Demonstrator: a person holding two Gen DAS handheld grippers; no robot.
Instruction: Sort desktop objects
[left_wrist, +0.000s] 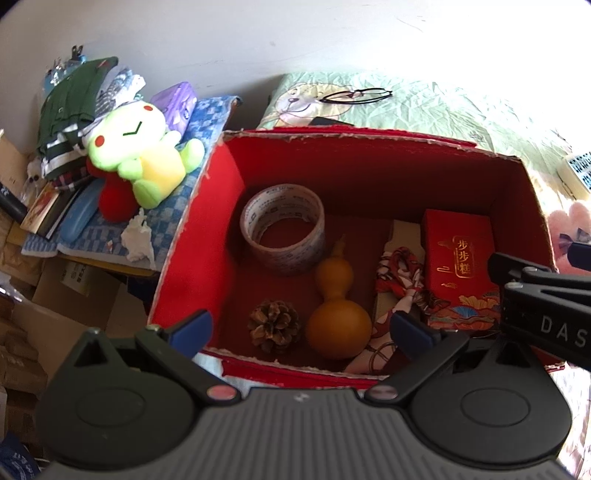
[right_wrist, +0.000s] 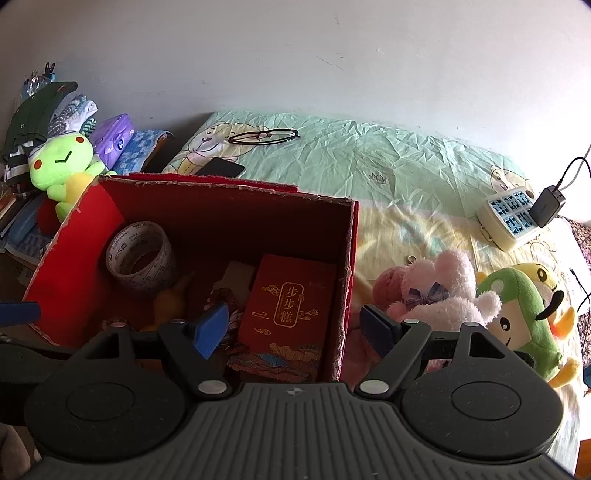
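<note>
A wrinkled green bedsheet (right_wrist: 388, 162) covers the surface against a plain white wall (right_wrist: 295, 55). The red box (left_wrist: 192, 236) fills mid-frame, holding a tape roll (left_wrist: 282, 229), gourd (left_wrist: 338, 314), pinecone (left_wrist: 274, 325) and red packet (left_wrist: 460, 258). The left gripper (left_wrist: 301, 328) and right gripper (right_wrist: 293, 326) hover with jaws apart, empty. Plush toys (right_wrist: 443, 288) lie at right, glasses (right_wrist: 263, 136) at upper centre.
</note>
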